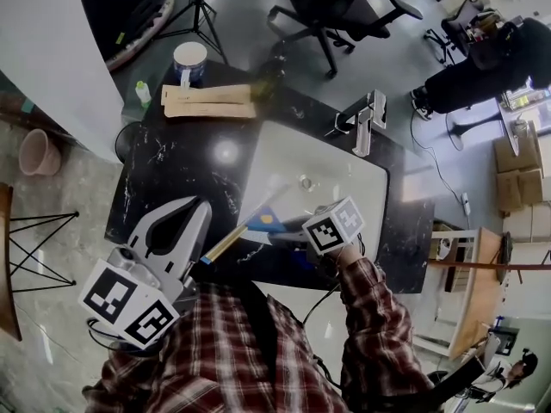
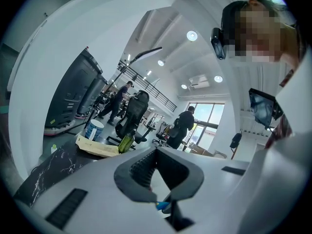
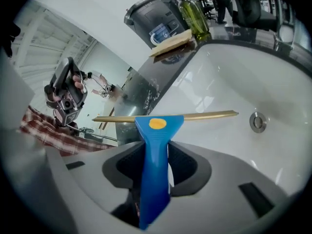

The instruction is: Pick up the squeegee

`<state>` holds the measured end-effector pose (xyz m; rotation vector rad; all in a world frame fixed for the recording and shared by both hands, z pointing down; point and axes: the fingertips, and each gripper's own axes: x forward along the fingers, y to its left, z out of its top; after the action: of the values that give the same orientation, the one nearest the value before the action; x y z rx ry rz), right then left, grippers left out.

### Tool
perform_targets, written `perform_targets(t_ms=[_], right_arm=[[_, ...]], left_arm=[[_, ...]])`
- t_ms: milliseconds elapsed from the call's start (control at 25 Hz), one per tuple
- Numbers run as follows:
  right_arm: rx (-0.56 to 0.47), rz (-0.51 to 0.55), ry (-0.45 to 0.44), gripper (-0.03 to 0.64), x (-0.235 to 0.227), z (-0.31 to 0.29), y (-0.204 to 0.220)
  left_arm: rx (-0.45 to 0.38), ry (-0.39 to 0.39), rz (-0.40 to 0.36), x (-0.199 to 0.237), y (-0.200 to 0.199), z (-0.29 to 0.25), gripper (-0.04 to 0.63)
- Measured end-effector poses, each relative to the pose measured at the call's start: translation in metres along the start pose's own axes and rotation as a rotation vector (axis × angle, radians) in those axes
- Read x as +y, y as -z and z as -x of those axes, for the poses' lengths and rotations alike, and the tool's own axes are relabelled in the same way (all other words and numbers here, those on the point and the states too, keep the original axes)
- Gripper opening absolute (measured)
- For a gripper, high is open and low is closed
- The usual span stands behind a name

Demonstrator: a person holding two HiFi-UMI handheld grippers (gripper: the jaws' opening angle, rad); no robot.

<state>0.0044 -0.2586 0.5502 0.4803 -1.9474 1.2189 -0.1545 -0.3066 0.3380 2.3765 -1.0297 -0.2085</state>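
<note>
The squeegee has a blue handle (image 3: pixel 155 179) with a yellow dot and a long brass blade bar (image 3: pixel 165 117). My right gripper (image 3: pixel 153 145) is shut on the handle, its pads pressing both sides. It holds the squeegee (image 1: pixel 258 224) over the front of the white sink (image 1: pixel 344 170), with the blade slanting toward the lower left. My left gripper (image 1: pixel 196 205) hovers level over the black counter to the left of the sink. Its tips meet, with nothing between them. In the left gripper view the left gripper (image 2: pixel 153 155) points across the room.
A faucet (image 1: pixel 366 119) stands at the sink's far right and a drain (image 3: pixel 258 121) lies in the basin. Wooden boards (image 1: pixel 207 101), a white tub (image 1: pixel 189 58), a small bottle (image 1: pixel 143 93) and a green bottle (image 3: pixel 195 13) sit at the counter's far end. Office chairs and people are beyond.
</note>
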Motion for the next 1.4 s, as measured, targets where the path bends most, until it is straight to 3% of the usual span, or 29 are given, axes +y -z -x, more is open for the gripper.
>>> perform_targets(t_ms=[240,520,1000,1200,1400], right_arm=[[-0.188,0.007,0.021,0.147,0.002,0.030,-0.019],[-0.505,0.055,0.103,0.147,0.018,0.097,-0.049],[-1.059,0.134,0.255,0.147,0.094,0.213,-0.069],[-1.214,0.103,0.332,0.147,0.111,0.244,-0.061],[-1.268,0.105,0.357,0.147,0.122,0.251,-0.053]], left_arm=[[-0.006,0.013,-0.022,-0.008,-0.007,-0.005,0.011],[-0.020,0.011,-0.065,-0.012,-0.020,-0.007,0.011],[-0.004,0.037,-0.126,-0.026,-0.026,-0.025,0.011],[0.009,0.066,-0.137,-0.042,-0.023,-0.035,0.011],[0.027,0.100,-0.146,-0.055,-0.014,-0.041,0.011]])
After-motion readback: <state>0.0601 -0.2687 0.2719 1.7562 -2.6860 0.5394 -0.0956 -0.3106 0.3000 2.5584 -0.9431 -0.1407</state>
